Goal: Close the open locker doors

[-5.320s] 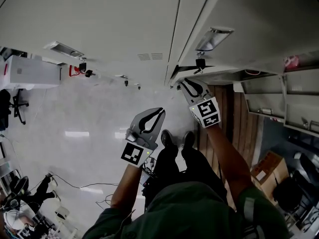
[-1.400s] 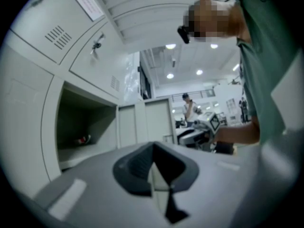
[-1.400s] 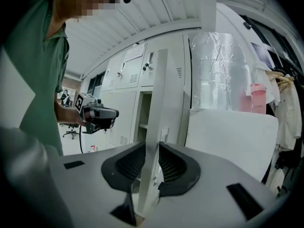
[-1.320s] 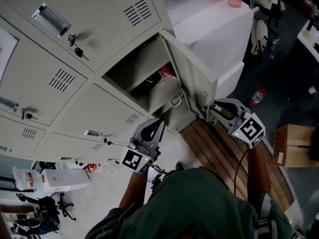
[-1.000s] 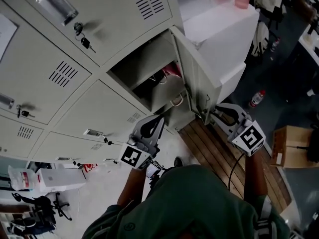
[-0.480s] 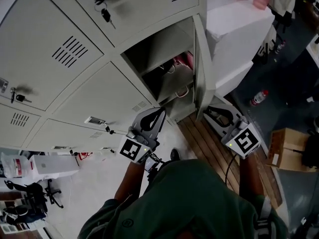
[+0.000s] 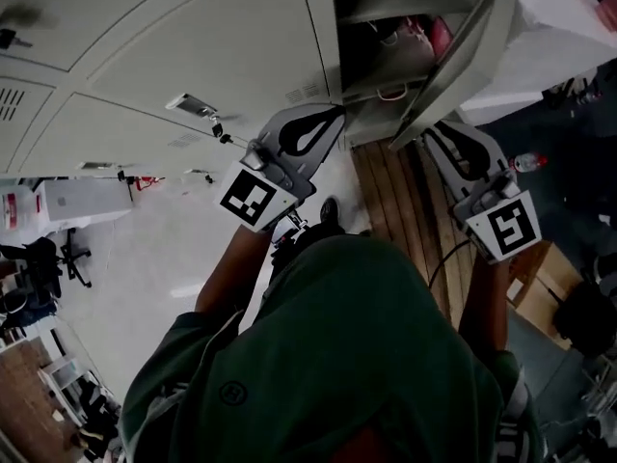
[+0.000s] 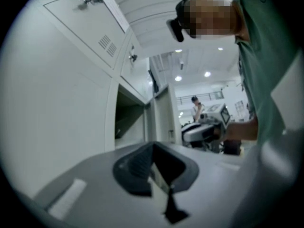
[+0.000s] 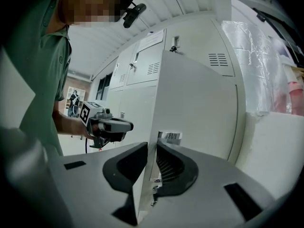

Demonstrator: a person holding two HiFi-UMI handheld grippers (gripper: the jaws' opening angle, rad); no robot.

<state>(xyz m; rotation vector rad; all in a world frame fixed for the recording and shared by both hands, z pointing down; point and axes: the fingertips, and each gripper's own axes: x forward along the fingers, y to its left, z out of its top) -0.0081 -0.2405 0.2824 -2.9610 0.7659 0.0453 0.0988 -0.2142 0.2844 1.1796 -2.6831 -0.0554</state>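
One locker stands open at the top of the head view, with a pink thing inside. Its grey door hangs out edge-on. My right gripper is at the door's lower free edge. In the right gripper view the door runs between the jaws of that gripper, which have just been closing and now press on its edge. My left gripper hovers beside the closed locker front left of the opening, shut and empty. From its own view the left gripper faces the opening.
Closed locker doors with keyed handles fill the upper left. A slatted wooden platform lies under the lockers. A cardboard box and a bottle sit at the right. A white plastic-wrapped cabinet stands beyond the door.
The head view has tilted down, so the lockers slid up the frame. Both grippers moved in toward the lockers. The right gripper's jaws came together onto the door's edge.
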